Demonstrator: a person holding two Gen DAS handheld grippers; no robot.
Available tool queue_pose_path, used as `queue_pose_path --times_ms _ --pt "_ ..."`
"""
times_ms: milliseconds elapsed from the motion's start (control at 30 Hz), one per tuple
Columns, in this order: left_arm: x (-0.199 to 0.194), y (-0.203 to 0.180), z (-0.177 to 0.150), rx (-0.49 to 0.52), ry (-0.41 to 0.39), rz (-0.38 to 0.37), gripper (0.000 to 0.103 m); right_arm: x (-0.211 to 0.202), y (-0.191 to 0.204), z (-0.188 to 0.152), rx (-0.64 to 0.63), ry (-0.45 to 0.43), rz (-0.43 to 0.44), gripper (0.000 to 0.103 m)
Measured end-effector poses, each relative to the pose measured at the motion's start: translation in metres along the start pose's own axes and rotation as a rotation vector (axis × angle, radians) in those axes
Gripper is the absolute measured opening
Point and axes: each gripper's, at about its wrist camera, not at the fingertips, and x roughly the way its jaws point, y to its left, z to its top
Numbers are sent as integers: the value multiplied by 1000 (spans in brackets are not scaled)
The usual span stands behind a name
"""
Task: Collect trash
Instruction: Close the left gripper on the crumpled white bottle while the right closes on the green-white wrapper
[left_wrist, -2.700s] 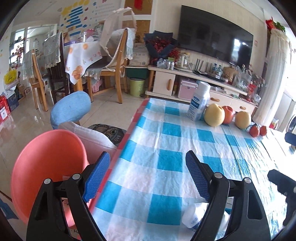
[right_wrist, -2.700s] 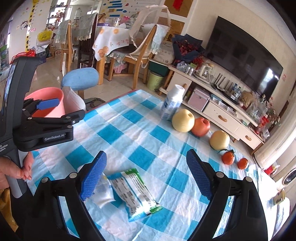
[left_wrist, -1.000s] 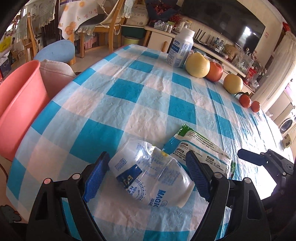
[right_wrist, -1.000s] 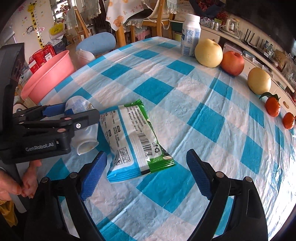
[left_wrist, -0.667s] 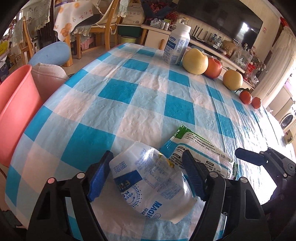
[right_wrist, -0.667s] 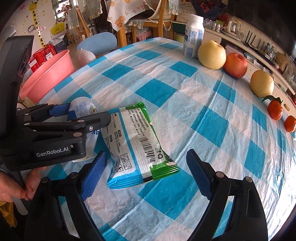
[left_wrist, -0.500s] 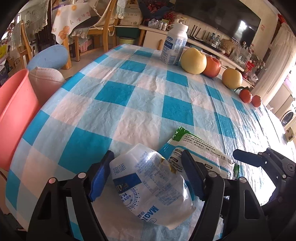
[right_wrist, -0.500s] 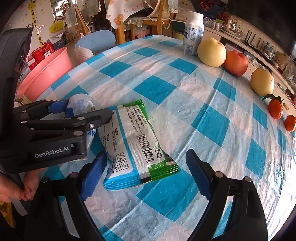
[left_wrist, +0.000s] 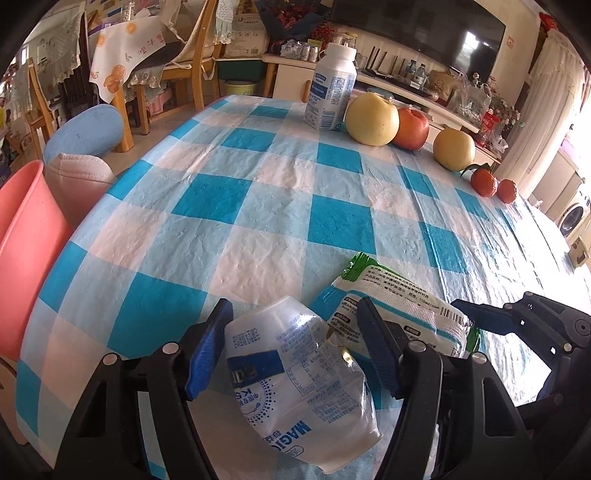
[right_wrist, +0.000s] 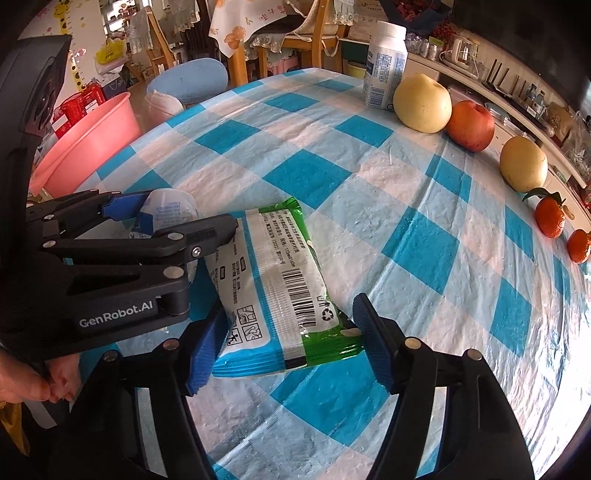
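Plastic, film and waxy skin showing on a crinkled checked desk

The cloth (left_wrist: 258, 206) covering the desk is looking like thin, wrinkled plastic sheet with a soft sheen. The crushed bottle (left_wrist: 295, 376) is showing clear, dented plastic under a glossy printed label; the snack packet (right_wrist: 273, 291) is gleaming as slick film. Both tongs, left (left_wrist: 295, 350) and right (right_wrist: 288, 343), are showing matt black plastic with ribbed blue pads (right_wrist: 205, 350). The basin (right_wrist: 88, 144) is looking smooth pink plastic, the fruit (right_wrist: 423, 101) waxy, the chairs (left_wrist: 192, 66) varnished wood.
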Motion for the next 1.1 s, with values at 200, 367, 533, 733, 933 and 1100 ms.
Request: queue_pose_path --times_ms 200,367,533,733,933,1100 --pt "-3 0 -2 34 4 31 74 -2 -13 -1 37 10 -49 66" --pt "-6 -1 -5 68 1 74 80 -4 -28 -4 79 17 -109 66" --pt "-1 -5 -11 92 32 90 81 -3 -31 -4 91 28 -134 70" --pt "2 -9 -12 106 37 105 81 2 -29 -3 80 24 -140 80" --pt "3 -12 -10 117 24 97 72 4 -36 -1 110 12 -126 84" --pt "2 -18 -10 148 18 78 60 5 -34 0 118 15 -73 69"
